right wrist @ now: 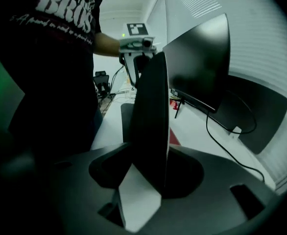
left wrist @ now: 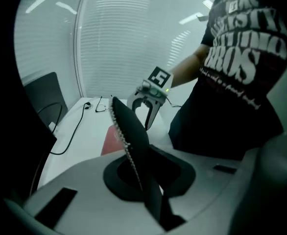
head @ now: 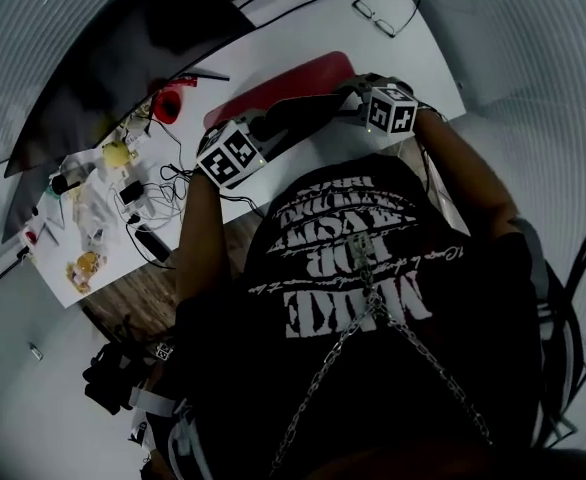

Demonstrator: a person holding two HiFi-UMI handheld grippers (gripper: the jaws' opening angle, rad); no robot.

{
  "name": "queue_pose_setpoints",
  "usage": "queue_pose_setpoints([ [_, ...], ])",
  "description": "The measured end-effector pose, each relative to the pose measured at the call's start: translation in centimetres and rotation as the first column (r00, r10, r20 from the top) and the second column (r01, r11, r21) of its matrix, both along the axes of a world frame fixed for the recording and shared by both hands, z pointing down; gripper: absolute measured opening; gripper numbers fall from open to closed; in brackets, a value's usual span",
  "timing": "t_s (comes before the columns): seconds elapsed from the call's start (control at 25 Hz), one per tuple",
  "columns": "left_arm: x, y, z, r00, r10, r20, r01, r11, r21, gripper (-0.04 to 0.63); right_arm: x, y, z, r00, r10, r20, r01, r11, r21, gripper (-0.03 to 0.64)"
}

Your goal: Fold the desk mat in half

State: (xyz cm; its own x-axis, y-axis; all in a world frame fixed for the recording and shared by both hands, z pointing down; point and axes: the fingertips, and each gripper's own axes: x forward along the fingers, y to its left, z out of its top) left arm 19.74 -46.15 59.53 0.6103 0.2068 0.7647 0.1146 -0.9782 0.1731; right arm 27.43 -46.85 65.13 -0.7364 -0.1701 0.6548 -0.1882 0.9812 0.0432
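Observation:
The desk mat is red on top [head: 291, 76] and dark underneath. Its near edge is lifted off the white desk [head: 423, 63] as a dark flap [head: 308, 113] between my two grippers. My left gripper [head: 265, 130] is shut on the stitched dark mat edge [left wrist: 129, 131], which stands up out of its jaws [left wrist: 138, 173]. My right gripper [head: 359, 94] has the dark mat edge [right wrist: 151, 111] between its jaws [right wrist: 148, 180]. In the left gripper view the right gripper [left wrist: 144, 115] shows its fingers [left wrist: 154, 112] spread, so it is open.
A black monitor [head: 123, 53] stands along the desk's far side, also seen in the right gripper view [right wrist: 197, 67]. Glasses [head: 385, 14] and a cable lie at the right end. A red cup [head: 169, 104], wires and small clutter [head: 98, 213] fill the left end.

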Motion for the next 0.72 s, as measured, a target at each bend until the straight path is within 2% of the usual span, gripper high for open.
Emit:
queue_pose_setpoints([
  [0.08, -0.9, 0.4, -2.5, 0.999, -0.027, -0.033, 0.027, 0.999, -0.017, 0.023, 0.3, -1.3, 1.8, 0.995, -0.046, -0.092, 0.05, 0.998, 0.038, 0.176],
  [0.2, -2.6, 1.1, -5.1, 0.996, -0.069, -0.054, 0.069, 0.998, -0.006, 0.023, 1.4, -3.8, 5.4, 0.966, -0.082, -0.246, 0.099, 0.993, 0.058, 0.178],
  [0.36, -5.4, 1.6, -7.0, 0.981, -0.182, -0.063, 0.183, 0.983, 0.01, 0.023, 2.8, -8.9, 9.0, 0.92, -0.031, -0.39, 0.082, 0.99, 0.116, 0.172],
  [0.44, -7.2, 1.6, -7.6, 0.967, -0.244, -0.07, 0.247, 0.969, 0.027, 0.023, 2.4, -10.5, 8.0, 0.923, 0.015, -0.385, 0.048, 0.987, 0.153, 0.014],
  [0.6, -11.2, 0.7, -10.9, 0.923, -0.356, -0.146, 0.371, 0.924, 0.091, 0.023, 0.6, -10.9, 0.3, 0.963, 0.055, -0.265, -0.002, 0.981, 0.195, 0.014],
  [0.72, -13.2, -0.8, -15.0, 0.908, -0.358, -0.217, 0.394, 0.906, 0.155, 0.023, 0.1, -10.4, -6.5, 0.974, 0.087, -0.209, -0.028, 0.963, 0.268, 0.014],
])
